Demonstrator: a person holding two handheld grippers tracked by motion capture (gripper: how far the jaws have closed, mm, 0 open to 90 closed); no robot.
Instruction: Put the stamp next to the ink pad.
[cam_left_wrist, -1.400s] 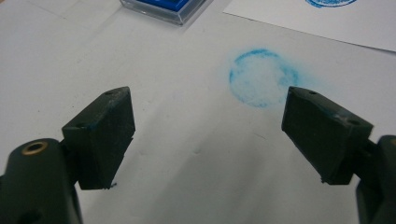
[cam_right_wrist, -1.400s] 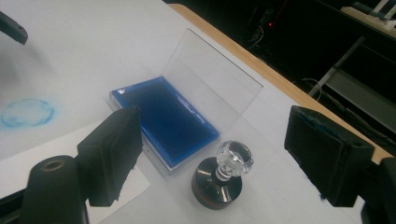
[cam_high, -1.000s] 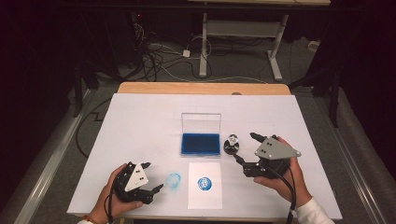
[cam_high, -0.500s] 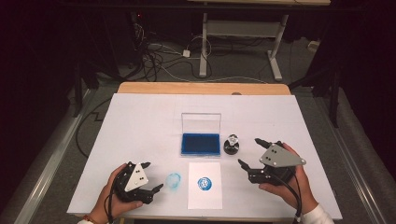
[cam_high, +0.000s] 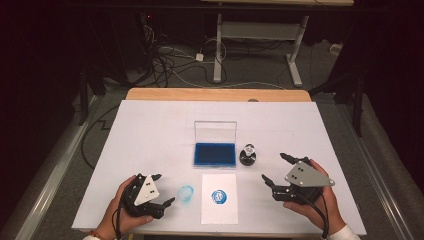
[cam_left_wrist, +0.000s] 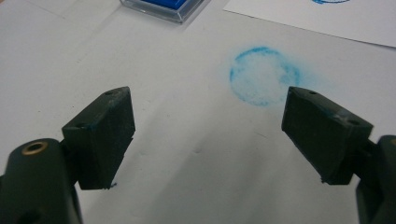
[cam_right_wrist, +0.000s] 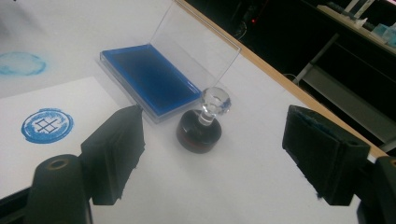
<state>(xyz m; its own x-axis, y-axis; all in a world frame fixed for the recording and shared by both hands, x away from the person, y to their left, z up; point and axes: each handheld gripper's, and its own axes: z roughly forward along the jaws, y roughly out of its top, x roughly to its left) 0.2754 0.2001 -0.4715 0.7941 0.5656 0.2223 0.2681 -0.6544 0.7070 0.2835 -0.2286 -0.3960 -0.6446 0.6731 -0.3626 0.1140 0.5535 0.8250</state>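
Stamp (cam_right_wrist: 200, 127) stands just beside the open ink pad (cam_right_wrist: 150, 80), likely released; right gripper (cam_high: 277, 169) and left gripper (cam_high: 161, 189) wide, empty

Left tool (cam_high: 161, 189) and right tool (cam_high: 276, 167) — jaws wide, empty.

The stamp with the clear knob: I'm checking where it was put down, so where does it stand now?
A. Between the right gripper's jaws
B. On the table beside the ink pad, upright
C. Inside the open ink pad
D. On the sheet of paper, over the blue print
B: the stamp stands upright on the table just beside the open ink pad, off the sheet of paper, with the open right gripper apart from it.
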